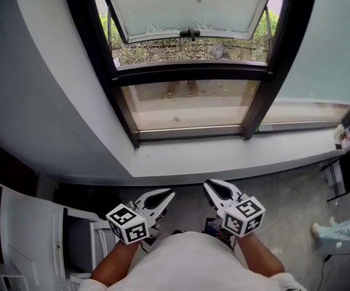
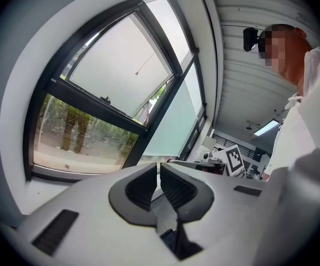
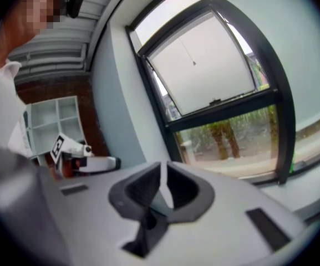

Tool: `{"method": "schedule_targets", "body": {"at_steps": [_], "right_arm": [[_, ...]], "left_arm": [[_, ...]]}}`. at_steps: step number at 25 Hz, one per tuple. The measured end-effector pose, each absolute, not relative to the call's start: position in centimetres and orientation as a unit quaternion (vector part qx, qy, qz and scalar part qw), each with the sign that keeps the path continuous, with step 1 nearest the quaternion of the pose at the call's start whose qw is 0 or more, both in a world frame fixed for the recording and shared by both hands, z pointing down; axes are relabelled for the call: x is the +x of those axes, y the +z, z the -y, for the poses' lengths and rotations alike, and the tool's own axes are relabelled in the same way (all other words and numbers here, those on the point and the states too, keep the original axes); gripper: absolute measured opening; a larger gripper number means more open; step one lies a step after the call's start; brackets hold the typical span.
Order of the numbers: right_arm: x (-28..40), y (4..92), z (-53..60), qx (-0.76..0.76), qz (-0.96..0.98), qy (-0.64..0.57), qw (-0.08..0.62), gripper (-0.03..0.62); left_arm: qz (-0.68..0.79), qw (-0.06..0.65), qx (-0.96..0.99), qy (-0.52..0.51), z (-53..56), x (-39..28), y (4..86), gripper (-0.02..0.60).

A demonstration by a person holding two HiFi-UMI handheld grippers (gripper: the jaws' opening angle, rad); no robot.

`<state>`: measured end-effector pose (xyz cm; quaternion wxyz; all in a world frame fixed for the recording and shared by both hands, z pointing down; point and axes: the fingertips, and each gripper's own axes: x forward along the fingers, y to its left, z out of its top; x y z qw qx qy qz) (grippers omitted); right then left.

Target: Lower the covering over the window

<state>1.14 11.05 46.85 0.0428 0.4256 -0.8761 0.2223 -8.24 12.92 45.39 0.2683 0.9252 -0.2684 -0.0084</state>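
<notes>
Black-framed window (image 1: pixel 190 71) ahead; left gripper (image 1: pixel 167 194), right gripper (image 1: pixel 209 187) both pinched closed, seemingly empty.

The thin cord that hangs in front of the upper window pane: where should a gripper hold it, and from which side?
Grip the cord just above its small end knob, coming level from the room side, jaws either side. It hangs straight and free, and the knob should stop the grip slipping off on a downward pull.

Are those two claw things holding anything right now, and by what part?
Nothing. The left gripper and right gripper are both shut and empty, short of the window.
</notes>
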Motion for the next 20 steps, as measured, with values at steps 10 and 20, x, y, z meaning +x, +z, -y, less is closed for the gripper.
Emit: {"method": "schedule_targets", "body": {"at_steps": [10,20], "right_arm": [[-0.4,46.8,-7.9,0.417,0.882,0.213,0.056,0.028],[1.5,47.8,0.0,0.391,0.893,0.218,0.048,0.028]], "left_arm": [[0.281,0.273,0.92,-0.019,-10.5,-10.0,45.8,0.017],[0.304,0.274,0.912,-0.016,-3.3,-8.3,46.5,0.016]]}}
